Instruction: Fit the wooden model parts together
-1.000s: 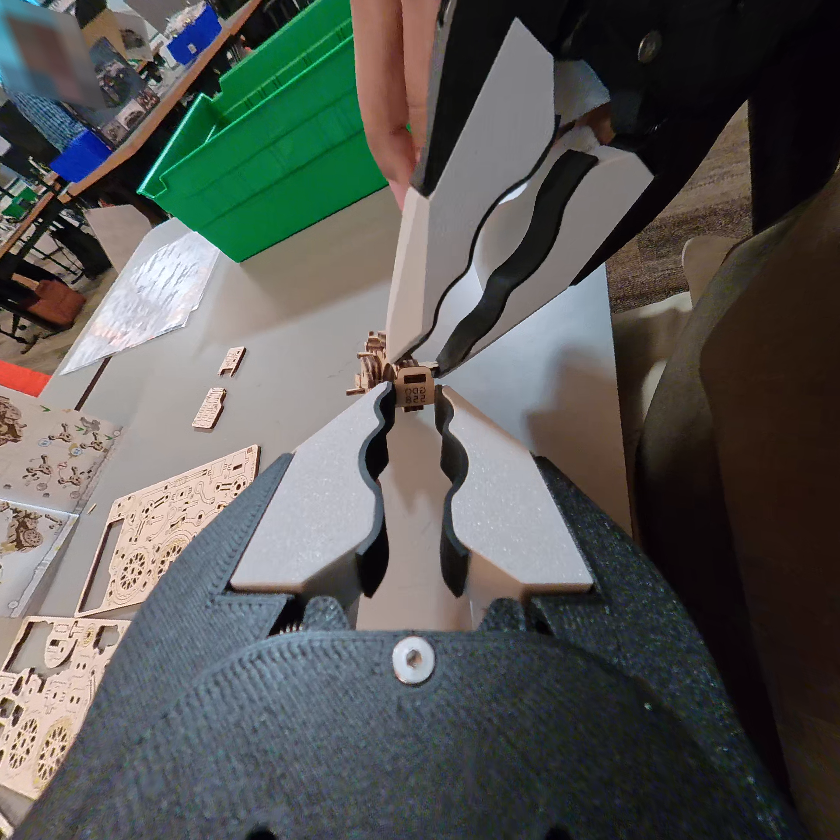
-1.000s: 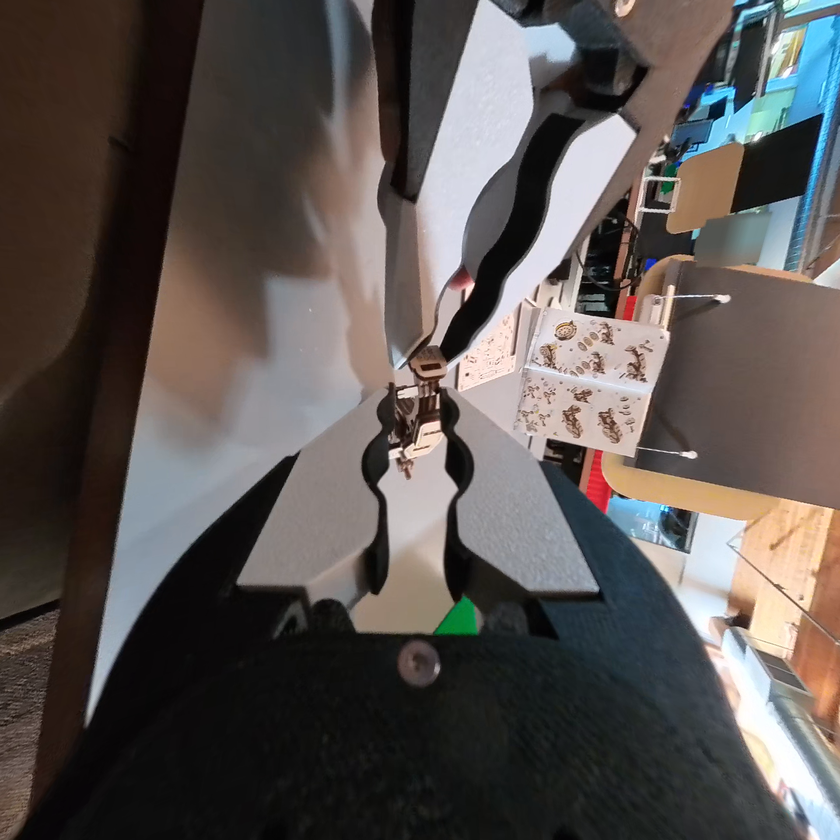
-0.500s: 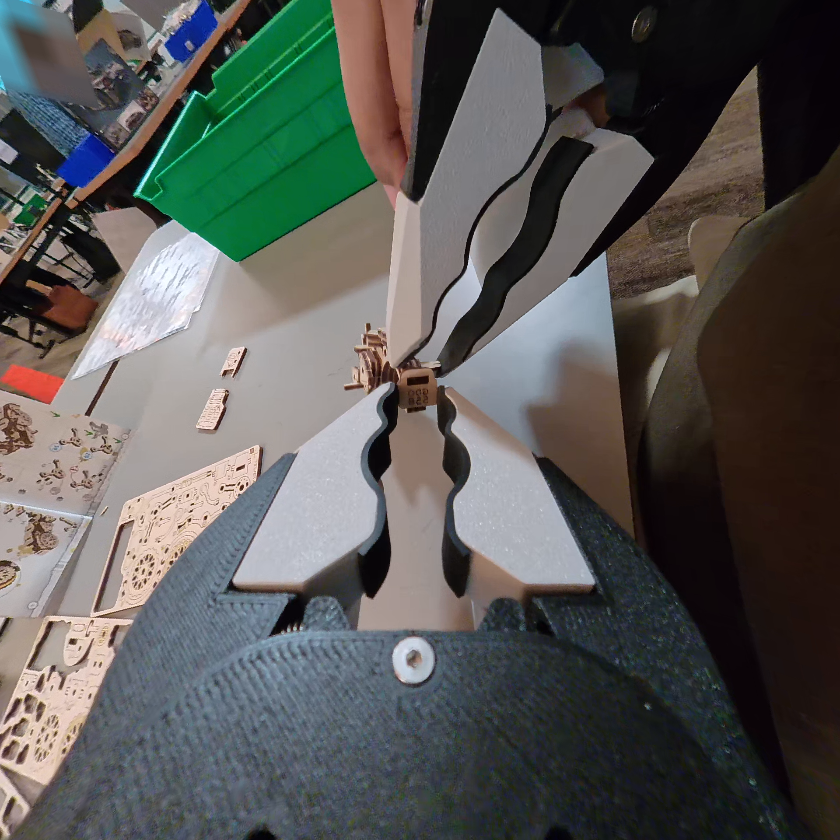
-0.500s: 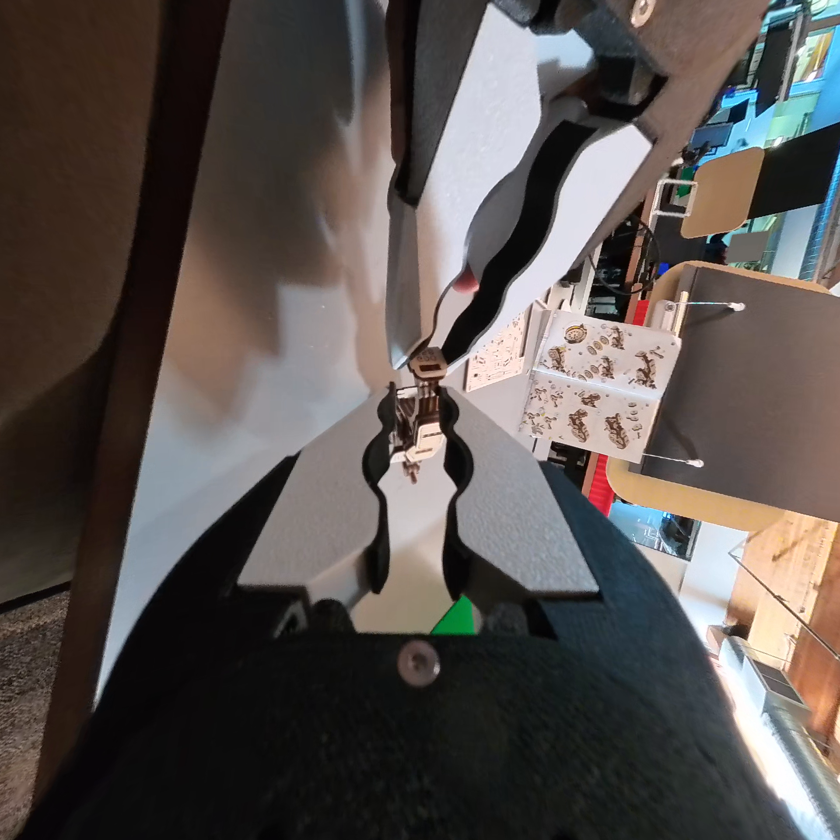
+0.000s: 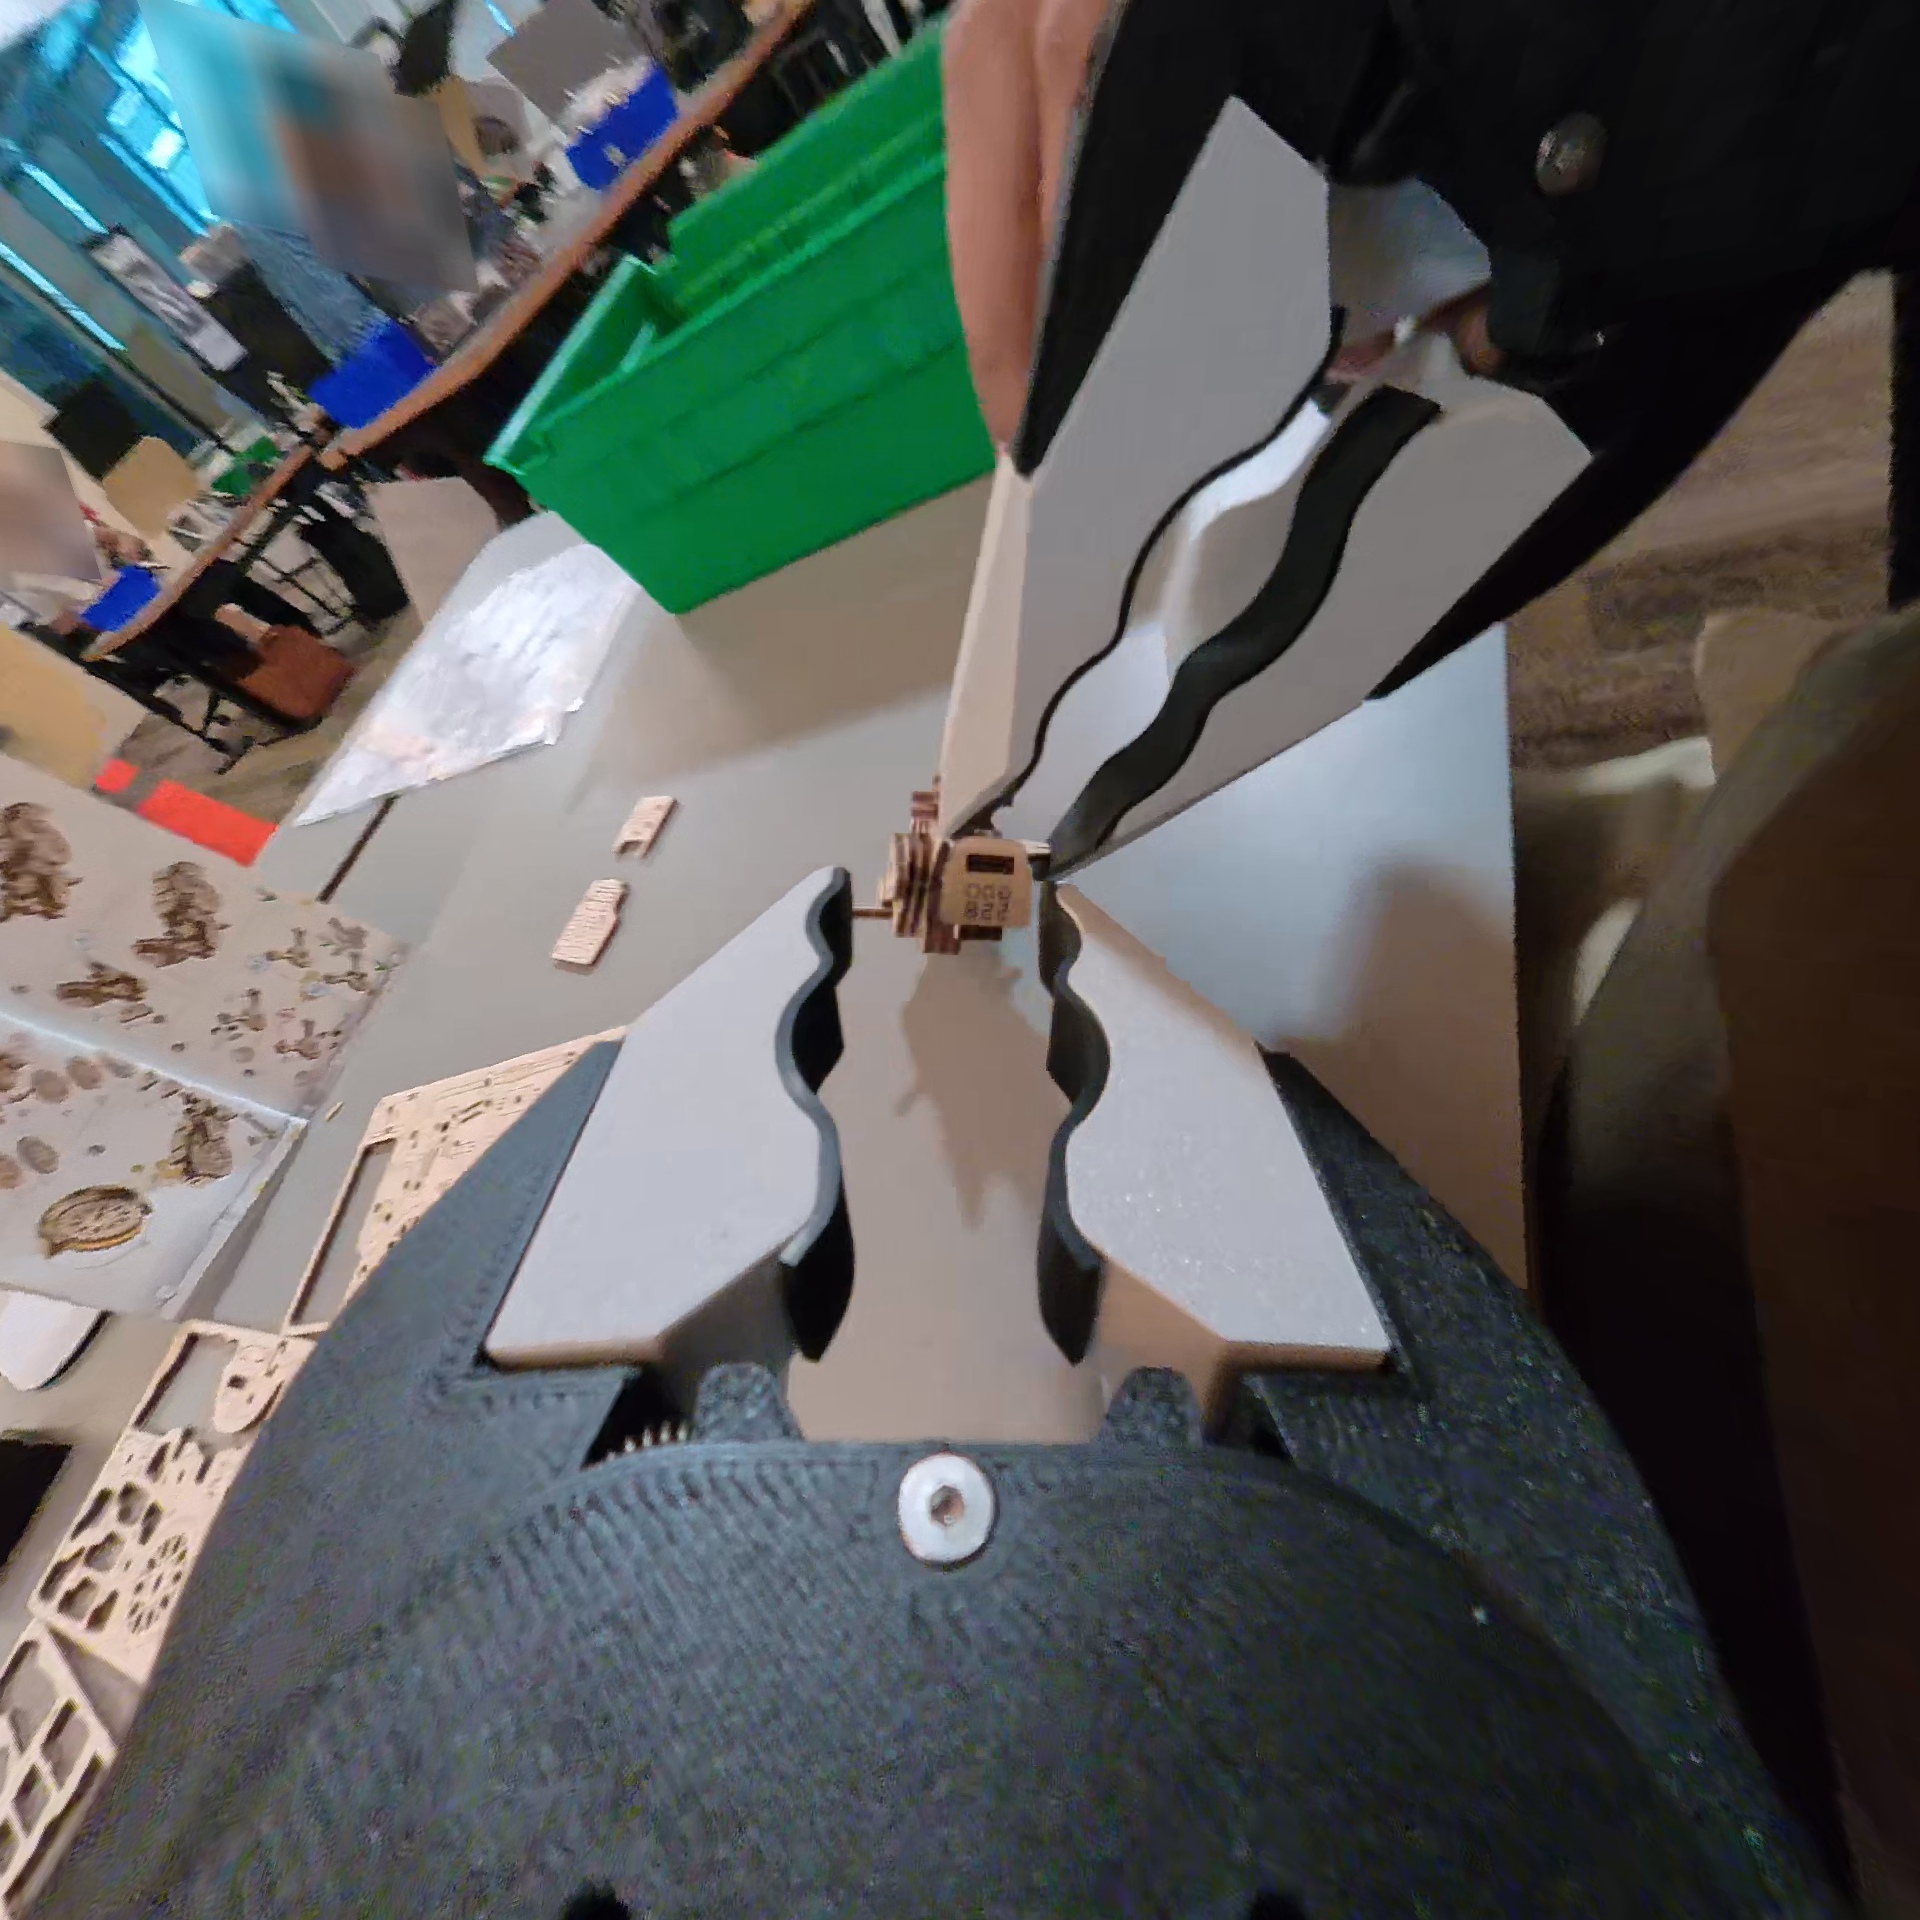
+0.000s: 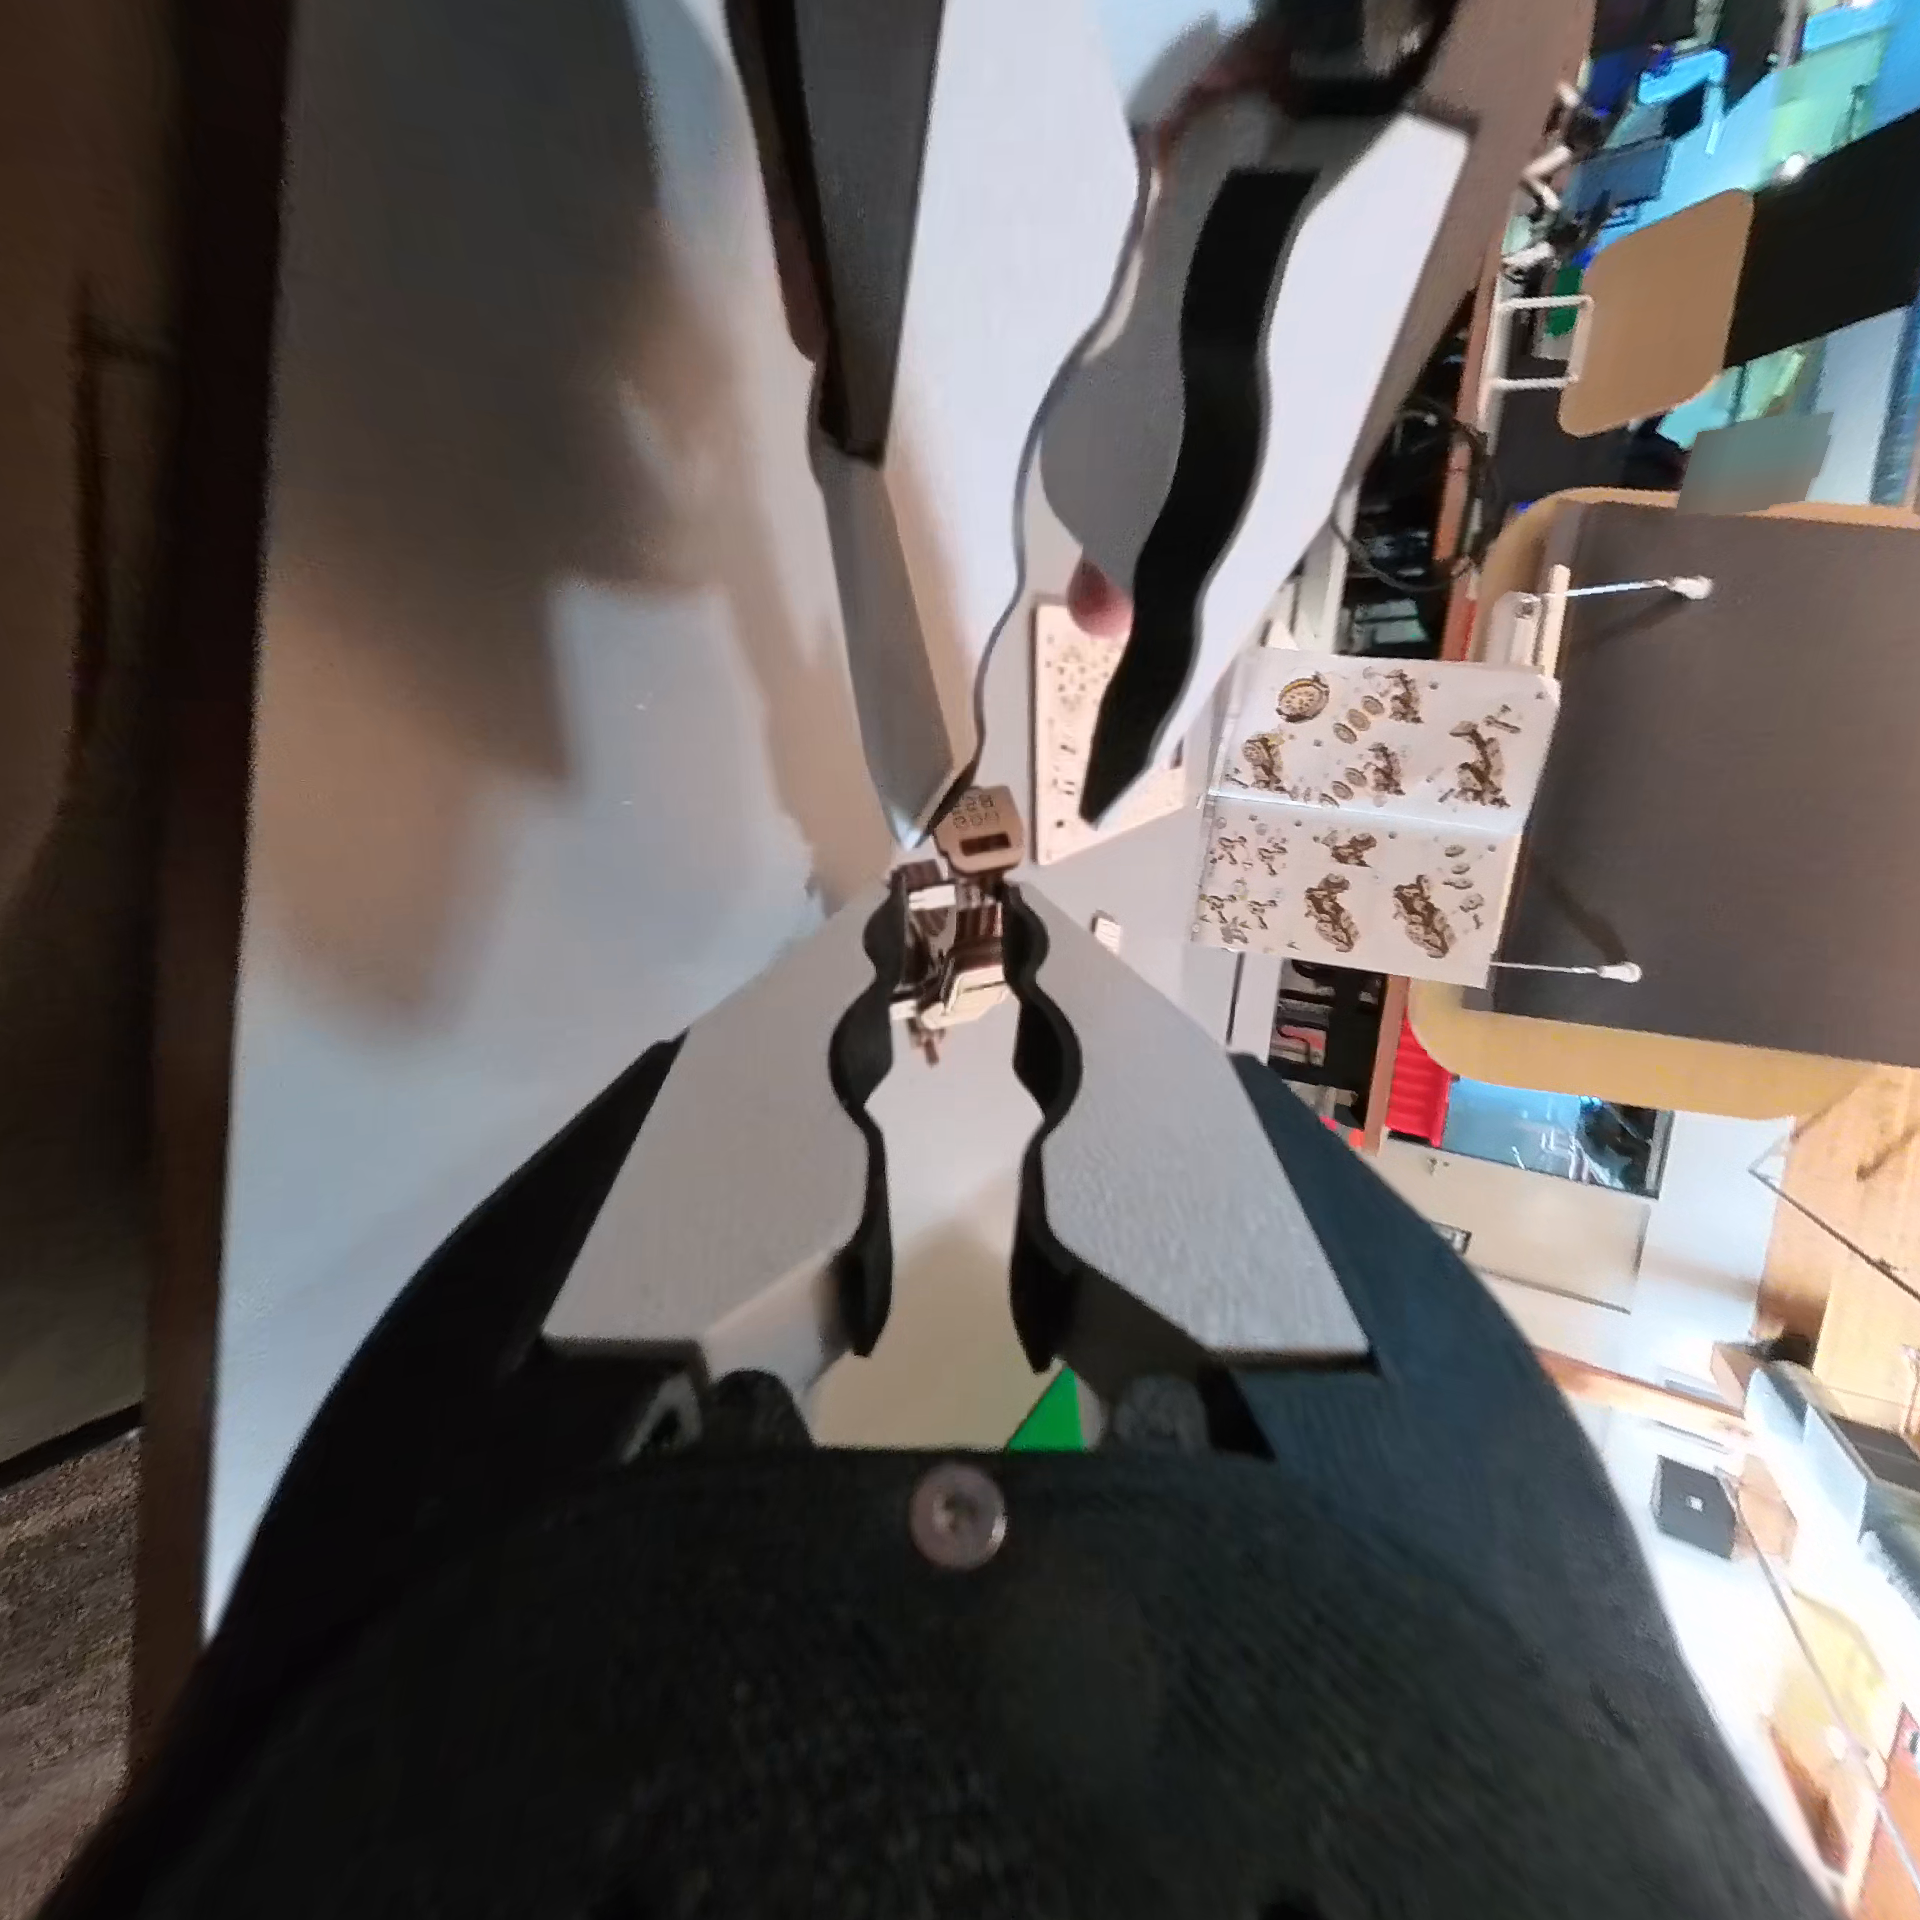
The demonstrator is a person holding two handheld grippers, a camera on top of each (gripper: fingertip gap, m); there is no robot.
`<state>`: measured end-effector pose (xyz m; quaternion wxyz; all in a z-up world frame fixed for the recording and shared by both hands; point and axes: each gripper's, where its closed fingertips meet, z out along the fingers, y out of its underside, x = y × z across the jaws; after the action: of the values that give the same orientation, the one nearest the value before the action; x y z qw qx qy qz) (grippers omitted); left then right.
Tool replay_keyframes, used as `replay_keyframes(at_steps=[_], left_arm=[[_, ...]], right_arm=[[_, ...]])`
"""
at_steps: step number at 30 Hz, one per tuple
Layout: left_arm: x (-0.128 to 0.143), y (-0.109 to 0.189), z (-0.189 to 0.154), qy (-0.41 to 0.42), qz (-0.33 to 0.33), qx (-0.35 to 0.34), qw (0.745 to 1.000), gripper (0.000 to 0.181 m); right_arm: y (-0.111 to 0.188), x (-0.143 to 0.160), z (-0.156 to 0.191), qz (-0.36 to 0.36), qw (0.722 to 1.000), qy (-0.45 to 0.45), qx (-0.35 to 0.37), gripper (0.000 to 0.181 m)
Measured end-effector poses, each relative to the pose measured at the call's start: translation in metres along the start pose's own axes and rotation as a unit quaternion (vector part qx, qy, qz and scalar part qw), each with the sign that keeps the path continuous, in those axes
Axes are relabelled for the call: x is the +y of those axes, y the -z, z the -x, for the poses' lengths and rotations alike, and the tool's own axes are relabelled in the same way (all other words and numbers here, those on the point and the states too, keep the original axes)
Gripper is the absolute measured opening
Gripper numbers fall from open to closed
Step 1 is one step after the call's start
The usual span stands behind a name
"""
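Note:
A small wooden model assembly [image 5: 920, 883] of stacked layers carries a rounded tab [image 5: 982, 888] with engraved marks on its front. My right gripper [image 5: 1013, 831] comes down from above and is shut on the assembly. In the right wrist view the stack [image 6: 951, 945] sits between that gripper's [image 6: 951, 899] black pads [image 6: 1023, 935], with the tab [image 6: 982, 826] sticking out past the tips. My left gripper [image 5: 943, 894] is open, its fingers on either side of the tab and apart from it. It shows in the right wrist view [image 6: 1008, 810], open.
The grey table [image 5: 727, 727] holds laser-cut wooden sheets [image 5: 416, 1143], two small loose wooden parts [image 5: 592, 920], a patterned sheet [image 5: 156, 987], a shiny plastic sheet [image 5: 488, 665] and green bins [image 5: 769, 395]. A hand [image 5: 997, 208] holds the right gripper. A brown chair [image 5: 1818, 1039] stands at the right. Both grippers' tips are close together, under 4 cm apart.
My left gripper has opened and let go of the wooden tab, which stays on the assembly in the right gripper. The right gripper stays shut.

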<state>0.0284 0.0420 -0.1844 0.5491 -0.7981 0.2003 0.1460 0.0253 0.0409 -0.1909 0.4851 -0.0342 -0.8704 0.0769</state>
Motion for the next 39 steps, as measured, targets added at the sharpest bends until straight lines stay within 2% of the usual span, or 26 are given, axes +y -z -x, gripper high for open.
replay_keyframes(at_steps=[4,7,9,12,15,21,24,31,39], left_arm=[[-0.012,0.01,0.021,0.077,-0.049,-0.019,0.996,0.041],[-0.016,0.015,0.029,0.15,-0.075,-0.002,0.986,0.042],[-0.017,0.016,0.033,0.181,-0.088,0.008,0.98,0.042],[-0.016,0.018,0.037,0.199,-0.096,0.013,0.975,0.043],[-0.019,0.019,0.036,0.196,-0.106,0.013,0.975,0.042],[-0.034,0.026,0.033,0.199,-0.14,0.022,0.97,0.041],[-0.036,0.026,0.028,0.229,-0.144,0.054,0.961,0.038],[-0.032,0.023,0.017,0.297,-0.123,0.121,0.939,0.027],[-0.037,0.025,0.012,0.345,-0.137,0.171,0.913,0.016]], right_arm=[[0.003,0.005,-0.019,-0.008,0.998,-0.055,0.031,0.016],[0.007,0.008,-0.032,-0.046,0.987,-0.147,0.034,0.016],[0.011,0.008,-0.041,-0.083,0.97,-0.226,0.026,0.016],[0.02,0.006,-0.054,-0.151,0.926,-0.346,0.002,0.016],[0.027,0.001,-0.062,-0.221,0.865,-0.449,-0.041,0.016],[0.032,-0.009,-0.062,-0.3,0.76,-0.562,-0.128,0.016],[0.032,-0.014,-0.06,-0.322,0.725,-0.588,-0.158,0.016],[0.031,-0.022,-0.055,-0.329,0.715,-0.59,-0.178,0.016],[0.036,-0.027,-0.053,-0.352,0.677,-0.609,-0.217,0.016]])
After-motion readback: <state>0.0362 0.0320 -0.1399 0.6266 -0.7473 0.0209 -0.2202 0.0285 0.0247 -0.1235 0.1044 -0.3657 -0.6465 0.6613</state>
